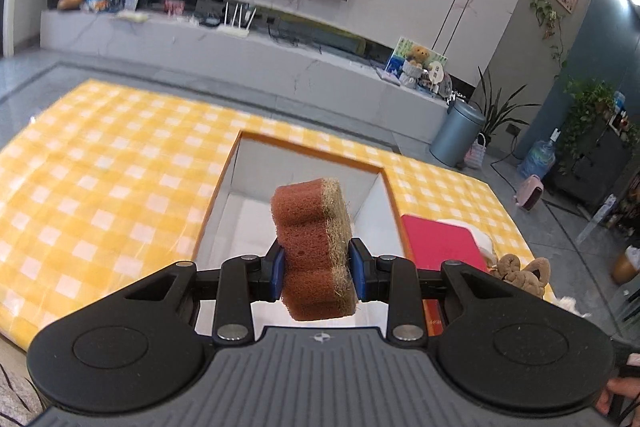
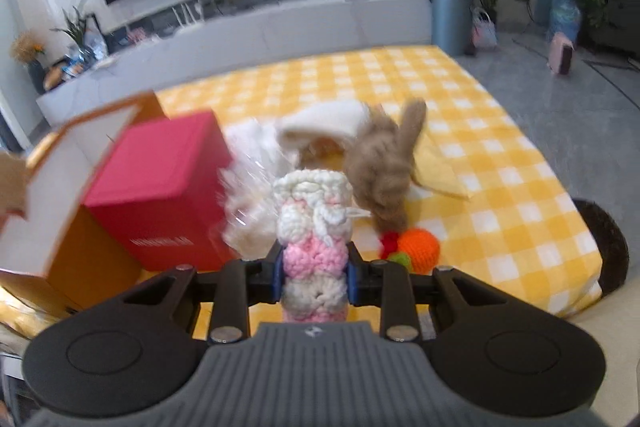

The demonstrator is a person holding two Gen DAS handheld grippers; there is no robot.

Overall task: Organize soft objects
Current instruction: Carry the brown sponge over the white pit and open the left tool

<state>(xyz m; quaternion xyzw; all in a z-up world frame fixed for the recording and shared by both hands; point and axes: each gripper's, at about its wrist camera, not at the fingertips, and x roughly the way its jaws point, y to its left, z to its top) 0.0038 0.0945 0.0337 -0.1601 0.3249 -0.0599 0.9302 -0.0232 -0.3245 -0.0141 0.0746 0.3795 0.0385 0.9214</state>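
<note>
My left gripper (image 1: 317,269) is shut on a brown scouring sponge (image 1: 312,227) with a straw-coloured fibre side, and holds it upright over the open orange box (image 1: 312,148) with white inner walls. My right gripper (image 2: 315,273) is shut on a pink and white crocheted piece (image 2: 314,223), lifted above the yellow checked tablecloth (image 2: 472,163). Behind the piece lie a tan plush toy (image 2: 384,163), a white cloth (image 2: 324,125) and an orange, red and green crocheted item (image 2: 420,247).
A red box (image 2: 160,187) stands beside the orange box (image 2: 80,163), and shows in the left wrist view as a red lid (image 1: 440,241). A crinkled clear bag (image 2: 252,195) lies between it and the plush. The tablecloth's right edge (image 2: 576,291) is close.
</note>
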